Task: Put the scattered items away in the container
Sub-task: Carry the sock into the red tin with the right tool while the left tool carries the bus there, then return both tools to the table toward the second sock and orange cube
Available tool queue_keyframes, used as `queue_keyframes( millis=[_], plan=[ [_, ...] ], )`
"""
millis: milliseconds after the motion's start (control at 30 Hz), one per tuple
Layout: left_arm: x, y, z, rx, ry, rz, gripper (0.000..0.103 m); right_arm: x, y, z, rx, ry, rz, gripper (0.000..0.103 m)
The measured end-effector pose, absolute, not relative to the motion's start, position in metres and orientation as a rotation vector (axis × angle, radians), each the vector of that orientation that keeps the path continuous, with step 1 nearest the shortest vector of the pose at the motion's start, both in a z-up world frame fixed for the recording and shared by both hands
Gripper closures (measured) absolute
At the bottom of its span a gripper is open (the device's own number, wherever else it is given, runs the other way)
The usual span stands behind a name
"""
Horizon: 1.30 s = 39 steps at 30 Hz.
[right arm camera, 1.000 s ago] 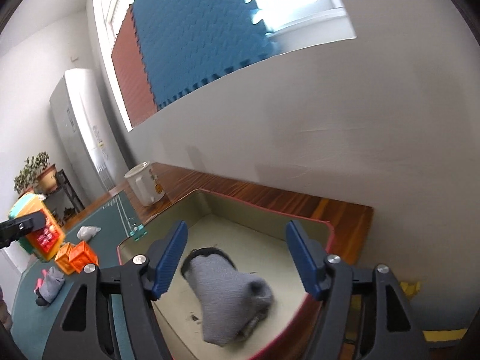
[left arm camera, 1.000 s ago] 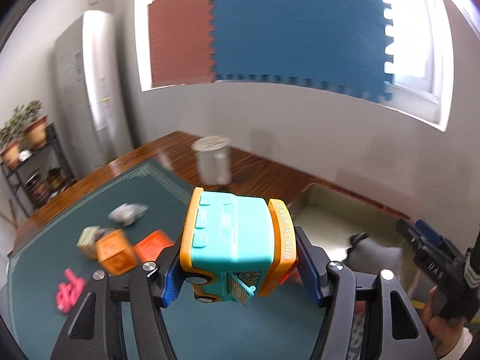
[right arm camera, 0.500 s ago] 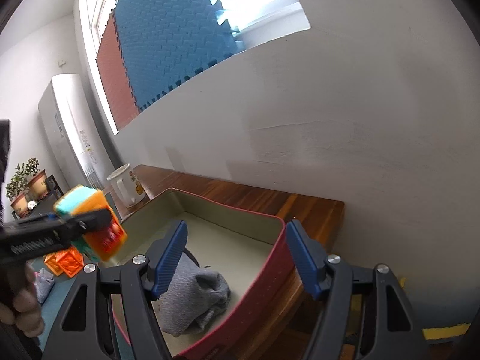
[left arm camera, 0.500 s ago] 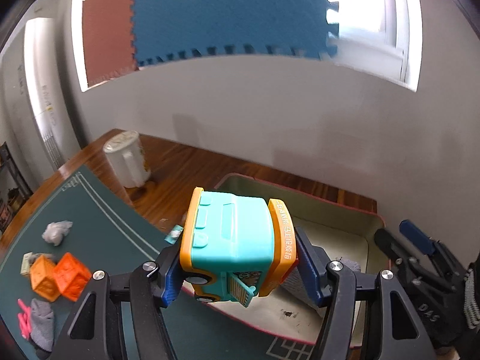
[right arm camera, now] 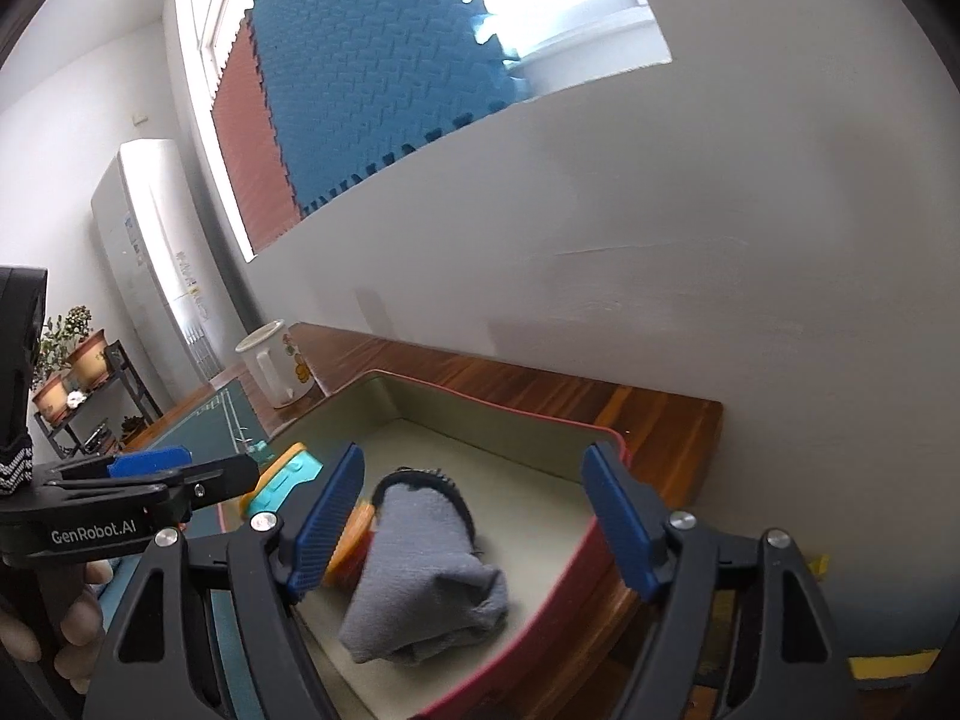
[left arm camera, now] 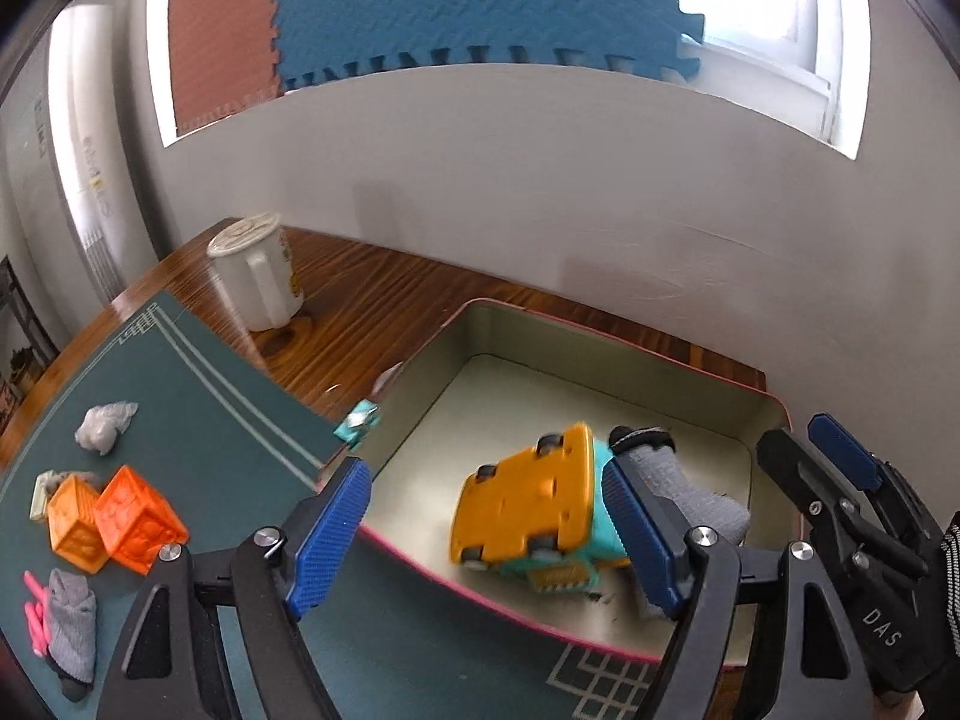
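The left gripper [left arm camera: 489,540] hangs over the near edge of the container [left arm camera: 600,333], its blue pads spread wide with nothing between them. Just ahead of its right pad, the toy truck [left arm camera: 528,510] lies inside the container, tipped so its orange underside and small wheels face up; it looks blurred. Right beside the truck, farther to the gripper's right, a rolled grey sock [left arm camera: 690,480] rests on the container floor.

Off to this gripper's left, on the green mat [left arm camera: 210,420], sit two orange blocks [left arm camera: 114,525] touching each other, a crumpled white wad [left arm camera: 105,426] beyond them, and nearer in, another grey sock [left arm camera: 72,624] beside a pink piece [left arm camera: 35,615]. A small teal clip [left arm camera: 359,420] lies at the container's outer corner, and a white mug [left arm camera: 255,276] stands farther ahead on the wooden table [left arm camera: 372,312].

The right gripper [right arm camera: 474,516] is held above the container's right side, its jaws also parted and empty, the grey sock directly ahead between them.
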<state>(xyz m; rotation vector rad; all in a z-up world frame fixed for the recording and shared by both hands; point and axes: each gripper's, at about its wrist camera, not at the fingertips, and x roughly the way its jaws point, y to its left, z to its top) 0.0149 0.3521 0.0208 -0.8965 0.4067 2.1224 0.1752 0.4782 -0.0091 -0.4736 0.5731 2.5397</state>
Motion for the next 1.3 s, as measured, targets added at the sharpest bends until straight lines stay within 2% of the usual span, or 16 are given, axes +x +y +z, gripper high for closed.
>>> queue_keyframes(
  millis=[567,1133,1300],
  plan=[
    [-0.011,0.234,0.019,-0.986,0.232,2.284,0.022,0.142,0.402,0.014,-0.496,0.458,2.695,0.022],
    [-0.073,0.048,-0.018,-1.151,0.120,2.598,0.022,0.080,0.304,-0.003,-0.777,0.358,2.892,0.021],
    [-0.089,0.030,-0.029,-1.176,0.112,2.601,0.022,0.069,0.288,-0.010,-0.842,0.334,2.909,0.021]
  ],
)
